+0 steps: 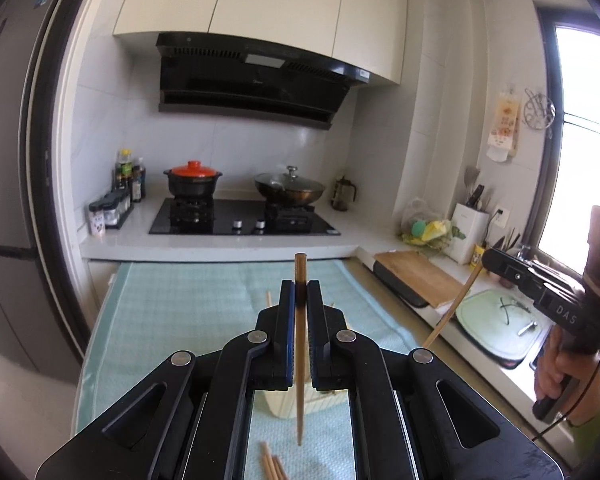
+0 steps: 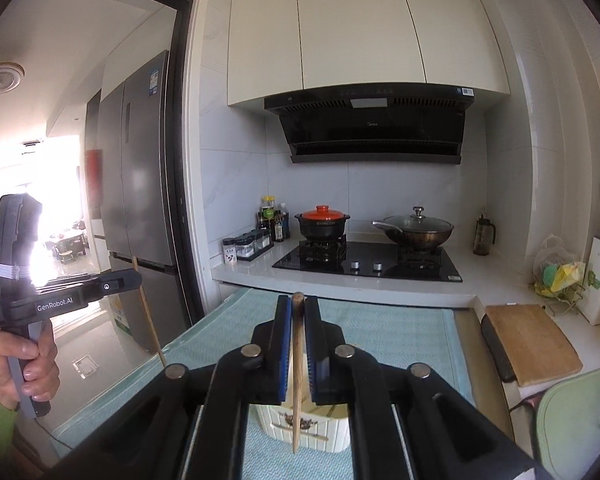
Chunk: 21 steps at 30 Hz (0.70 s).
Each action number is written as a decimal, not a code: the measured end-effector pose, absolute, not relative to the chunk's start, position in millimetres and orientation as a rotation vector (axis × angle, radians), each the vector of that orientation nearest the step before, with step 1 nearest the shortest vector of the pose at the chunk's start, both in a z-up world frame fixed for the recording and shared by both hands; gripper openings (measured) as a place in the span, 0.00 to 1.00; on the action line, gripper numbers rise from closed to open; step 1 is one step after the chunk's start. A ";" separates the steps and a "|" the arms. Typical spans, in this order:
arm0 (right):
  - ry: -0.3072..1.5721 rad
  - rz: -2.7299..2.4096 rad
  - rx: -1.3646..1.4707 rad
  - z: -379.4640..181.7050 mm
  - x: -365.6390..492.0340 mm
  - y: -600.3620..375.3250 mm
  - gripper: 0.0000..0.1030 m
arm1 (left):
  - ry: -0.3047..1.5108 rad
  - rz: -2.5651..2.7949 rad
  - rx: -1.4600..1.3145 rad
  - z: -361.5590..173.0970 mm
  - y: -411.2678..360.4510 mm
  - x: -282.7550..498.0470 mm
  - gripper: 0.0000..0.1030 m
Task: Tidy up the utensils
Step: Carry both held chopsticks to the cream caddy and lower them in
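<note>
The left gripper [image 1: 300,284], at the lower centre of its own wrist view, has its fingers [image 1: 286,320] closed tight on a single wooden chopstick [image 1: 300,360], which stands almost upright between the pads, its blunt end poking above the fingertips and its tapered end hanging below them. Under it lies the bench, covered with a pale green mat [image 1: 188,312], with loose chopsticks [image 1: 272,466] lying at the bottom centre of that view and a cream utensil holder [image 1: 280,404] just behind the hanging tip. The right gripper [image 2: 298,304] is likewise closed on a second chopstick [image 2: 297,380], nearly vertical in the lower centre of the right wrist view, its lower end in front of the same cream ribbed holder [image 2: 320,428] standing on the mat. Each gripper also shows in the other's view: the right one [image 1: 486,260] at the right edge of the left view, held by a hand [image 1: 556,368], its chopstick slanting down to the left; the left one [image 2: 138,276] at the left edge of the right view. A gas hob [image 2: 368,260] sits beyond.
</note>
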State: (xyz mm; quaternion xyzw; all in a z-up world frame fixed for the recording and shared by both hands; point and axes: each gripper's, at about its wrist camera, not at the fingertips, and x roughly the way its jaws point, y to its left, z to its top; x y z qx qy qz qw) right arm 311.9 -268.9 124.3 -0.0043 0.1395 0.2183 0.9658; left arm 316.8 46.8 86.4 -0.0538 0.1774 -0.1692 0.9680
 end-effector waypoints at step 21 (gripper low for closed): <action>0.494 0.509 0.048 69.3 481.0 -221.8 0.06 | 0.523 -0.282 -0.160 22.5 -0.4 471.1 0.03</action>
